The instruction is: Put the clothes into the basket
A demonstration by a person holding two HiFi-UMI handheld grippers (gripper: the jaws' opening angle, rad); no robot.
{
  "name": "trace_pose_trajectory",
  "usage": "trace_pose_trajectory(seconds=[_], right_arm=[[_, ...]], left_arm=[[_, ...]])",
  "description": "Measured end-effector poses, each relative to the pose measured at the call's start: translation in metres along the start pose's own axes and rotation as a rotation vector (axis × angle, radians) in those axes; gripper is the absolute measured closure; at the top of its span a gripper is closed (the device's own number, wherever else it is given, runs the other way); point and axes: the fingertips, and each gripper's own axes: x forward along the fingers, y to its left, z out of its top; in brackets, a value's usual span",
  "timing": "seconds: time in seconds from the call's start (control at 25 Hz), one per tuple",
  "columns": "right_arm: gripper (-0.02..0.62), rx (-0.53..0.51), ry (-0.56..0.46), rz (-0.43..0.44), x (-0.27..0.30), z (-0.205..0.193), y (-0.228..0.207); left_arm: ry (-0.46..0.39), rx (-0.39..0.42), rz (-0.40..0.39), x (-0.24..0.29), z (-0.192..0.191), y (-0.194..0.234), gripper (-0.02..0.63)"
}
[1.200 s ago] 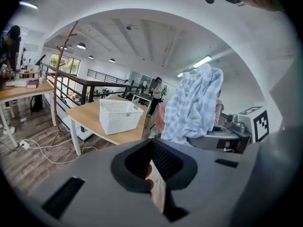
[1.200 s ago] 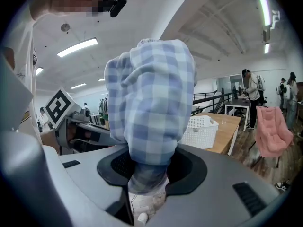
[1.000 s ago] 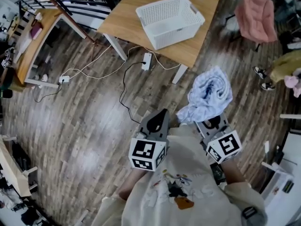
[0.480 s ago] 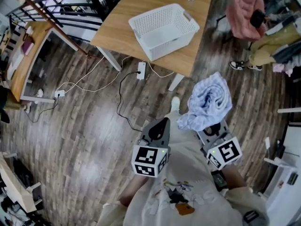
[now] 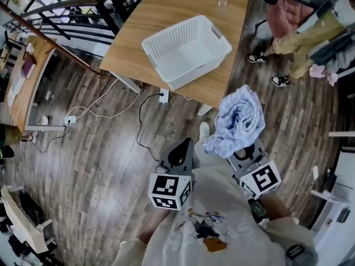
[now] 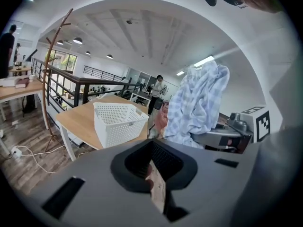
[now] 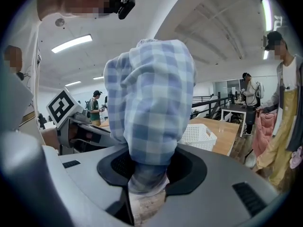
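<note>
A bunched blue-and-white checked cloth (image 5: 238,118) stands up from my right gripper (image 5: 244,148), whose jaws are shut on its lower end; in the right gripper view the cloth (image 7: 149,103) fills the middle, above the gripper (image 7: 147,178). My left gripper (image 5: 178,153) is level with it to the left, shut and holding nothing (image 6: 156,183). The white perforated basket (image 5: 186,50) sits empty on the wooden table (image 5: 144,21) ahead, apart from both grippers. The left gripper view shows the basket (image 6: 118,122) and the cloth (image 6: 196,105).
A drinking glass (image 5: 223,0) stands at the table's far edge. A power strip (image 5: 162,96) and cables lie on the wood floor under the table's near edge. A person (image 5: 299,32) stands at the upper right. A wooden desk (image 5: 22,76) and a railing are on the left.
The table and basket have slid left and nearer in the head view. A person has come into view at the upper right. Both grippers hold their places, with the cloth still held.
</note>
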Motion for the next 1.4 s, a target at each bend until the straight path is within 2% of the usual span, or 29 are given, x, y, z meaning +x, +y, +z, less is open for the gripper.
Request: trace_pose_trajectory(seconds=[0.44, 0.8, 1.08, 1.4], right_arm=[[0.426, -0.002, 0.014, 0.074, 0.049, 0.021, -0.079], [0.426, -0.025, -0.013, 0.131, 0.067, 0.038, -0.148], [0.426, 0.004, 0.007, 0.164, 0.071, 0.036, -0.166], [0.425, -0.036, 0.037, 0.166, 0.093, 0.041, -0.181]], left_arm=[[0.018, 0.021, 0.04, 0.083, 0.056, 0.006, 0.606], [-0.025, 0.011, 0.093, 0.148, 0.085, -0.009, 0.606], [-0.006, 0.008, 0.116, 0.168, 0.093, -0.015, 0.606], [-0.015, -0.015, 0.143, 0.182, 0.102, 0.005, 0.606]])
